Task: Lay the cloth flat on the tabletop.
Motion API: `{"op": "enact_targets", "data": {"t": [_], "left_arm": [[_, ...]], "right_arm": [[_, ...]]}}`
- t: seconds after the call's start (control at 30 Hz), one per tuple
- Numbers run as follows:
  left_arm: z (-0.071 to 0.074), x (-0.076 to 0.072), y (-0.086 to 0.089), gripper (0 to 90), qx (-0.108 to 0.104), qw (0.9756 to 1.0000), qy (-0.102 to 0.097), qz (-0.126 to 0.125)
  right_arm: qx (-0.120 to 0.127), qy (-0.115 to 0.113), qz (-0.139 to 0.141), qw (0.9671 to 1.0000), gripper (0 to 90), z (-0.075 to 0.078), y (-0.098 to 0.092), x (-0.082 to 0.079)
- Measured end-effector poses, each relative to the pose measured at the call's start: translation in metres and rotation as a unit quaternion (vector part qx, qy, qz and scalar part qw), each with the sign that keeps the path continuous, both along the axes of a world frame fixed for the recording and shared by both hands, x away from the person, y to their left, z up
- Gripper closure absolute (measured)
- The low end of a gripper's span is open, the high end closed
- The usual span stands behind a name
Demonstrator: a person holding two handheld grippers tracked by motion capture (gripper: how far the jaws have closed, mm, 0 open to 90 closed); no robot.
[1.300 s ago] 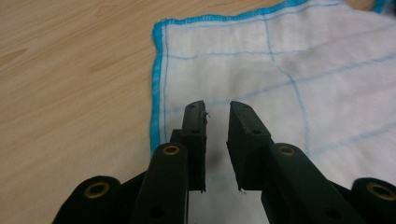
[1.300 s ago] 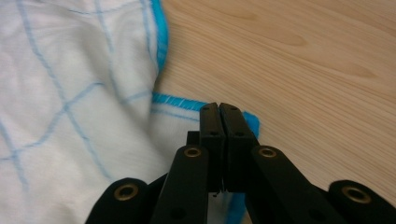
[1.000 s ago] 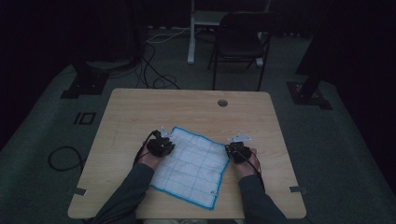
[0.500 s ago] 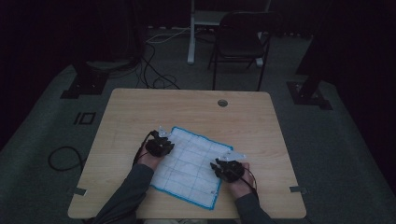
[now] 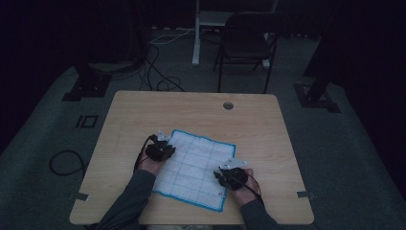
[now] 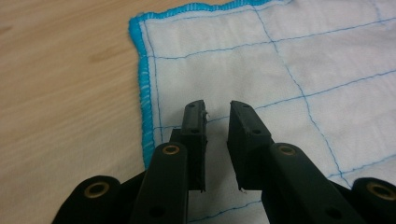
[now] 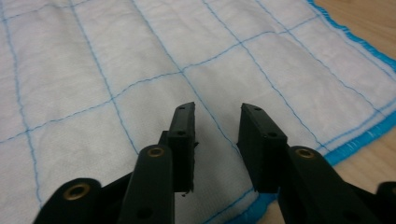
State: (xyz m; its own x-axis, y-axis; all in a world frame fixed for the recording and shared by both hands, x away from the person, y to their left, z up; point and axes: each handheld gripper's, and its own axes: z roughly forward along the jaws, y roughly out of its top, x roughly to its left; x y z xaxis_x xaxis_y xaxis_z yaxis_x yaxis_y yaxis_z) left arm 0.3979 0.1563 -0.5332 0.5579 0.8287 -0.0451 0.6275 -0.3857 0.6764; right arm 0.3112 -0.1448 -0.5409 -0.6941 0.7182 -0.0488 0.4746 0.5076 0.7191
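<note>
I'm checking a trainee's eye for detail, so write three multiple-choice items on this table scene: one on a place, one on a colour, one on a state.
1. Where does the right gripper stand?
A. Over the cloth's right edge
B. By the table's round hole
C. On the floor

2. What colour is the hem of the cloth?
A. Red
B. Bright blue
C. Yellow

3. How do the jaws of the left gripper stand?
A. Clamped on a cup
B. Pressed flat together
C. Apart, with nothing pinched between them

Answers:
1 A, the high view shows it there.
2 B, blue stitching rims the cloth.
3 C, the left gripper view shows a gap above flat cloth.
</note>
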Motion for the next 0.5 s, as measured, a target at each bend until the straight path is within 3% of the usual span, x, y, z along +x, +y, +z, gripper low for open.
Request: {"op": "enact_targets", "data": {"t": [0.33,0.5], "left_arm": [[0.000,-0.014,0.010,73.3,-0.007,0.9999,0.002,0.013],[0.004,-0.025,0.018,66.4,0.002,0.9996,-0.011,0.027]], "right_arm": [[0.002,-0.006,-0.014,0.9999,61.8,-0.001,-0.007,0.020],[0.009,-0.004,-0.016,0.9998,61.0,-0.002,-0.008,0.027]]}}
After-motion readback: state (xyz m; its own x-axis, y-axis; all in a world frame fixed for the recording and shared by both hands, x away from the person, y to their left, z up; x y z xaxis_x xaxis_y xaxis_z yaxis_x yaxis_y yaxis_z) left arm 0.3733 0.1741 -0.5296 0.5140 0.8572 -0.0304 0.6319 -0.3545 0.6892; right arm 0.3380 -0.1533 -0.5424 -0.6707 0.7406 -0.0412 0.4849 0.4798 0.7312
